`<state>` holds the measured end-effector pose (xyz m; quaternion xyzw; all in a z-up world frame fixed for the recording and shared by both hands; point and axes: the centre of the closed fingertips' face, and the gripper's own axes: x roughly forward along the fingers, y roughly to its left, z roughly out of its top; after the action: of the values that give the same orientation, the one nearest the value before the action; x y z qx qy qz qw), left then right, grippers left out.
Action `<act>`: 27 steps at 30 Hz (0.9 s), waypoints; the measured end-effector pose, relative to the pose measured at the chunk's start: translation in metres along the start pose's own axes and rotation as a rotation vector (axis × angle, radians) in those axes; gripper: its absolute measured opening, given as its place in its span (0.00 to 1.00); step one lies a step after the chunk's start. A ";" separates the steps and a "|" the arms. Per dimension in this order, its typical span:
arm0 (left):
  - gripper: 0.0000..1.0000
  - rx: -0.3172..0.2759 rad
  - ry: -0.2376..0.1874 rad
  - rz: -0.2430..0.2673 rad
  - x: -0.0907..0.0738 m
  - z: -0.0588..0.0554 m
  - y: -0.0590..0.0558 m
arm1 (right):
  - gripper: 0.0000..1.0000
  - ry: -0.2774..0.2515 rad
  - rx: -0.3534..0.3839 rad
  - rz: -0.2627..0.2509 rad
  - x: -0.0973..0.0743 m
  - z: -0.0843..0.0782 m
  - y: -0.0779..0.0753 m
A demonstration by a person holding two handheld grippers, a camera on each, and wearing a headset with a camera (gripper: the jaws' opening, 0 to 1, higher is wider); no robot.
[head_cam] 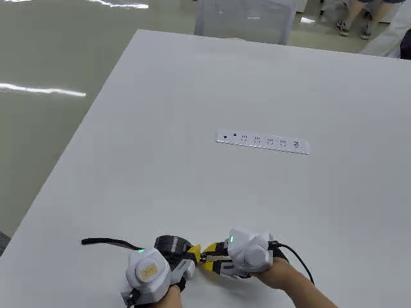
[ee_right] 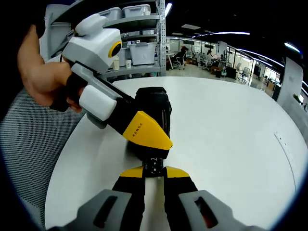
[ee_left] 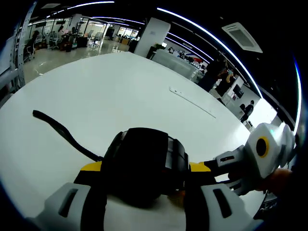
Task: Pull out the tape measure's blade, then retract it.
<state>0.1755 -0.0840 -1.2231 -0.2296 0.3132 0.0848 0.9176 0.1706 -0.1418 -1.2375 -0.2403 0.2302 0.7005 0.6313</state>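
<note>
Matt black plastic is showing on the tape measure (ee_left: pixel 144 163), its strap (ee_left: pixel 57 127) is looking like dull black cloth, left tool (ee_left: pixel 144 169) & right tool (ee_right: pixel 154 169) are showing smooth white plastic w/ yellow tips, worktop (head_cam: pixel 192 96) is reading smooth matt white, floor (head_cam: pixel 51 51) is gleaming glossy.

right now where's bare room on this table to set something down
Bare table stretches between the power strip and the near-edge cluster, down the left side, and beyond the strip to the far edge. It is crowded at the near edge, where the left gripper, right gripper, tape measure and its black strap bunch together.
</note>
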 end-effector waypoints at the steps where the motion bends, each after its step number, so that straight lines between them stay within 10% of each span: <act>1: 0.63 -0.002 0.000 -0.001 0.001 0.000 0.001 | 0.13 -0.001 -0.001 0.001 0.001 0.001 0.000; 27: 0.65 0.036 0.012 -0.007 0.000 -0.002 -0.001 | 0.14 0.030 -0.011 -0.016 0.011 0.001 0.002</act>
<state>0.1749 -0.0862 -1.2246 -0.2145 0.3193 0.0748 0.9200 0.1680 -0.1328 -1.2433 -0.2559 0.2341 0.6931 0.6319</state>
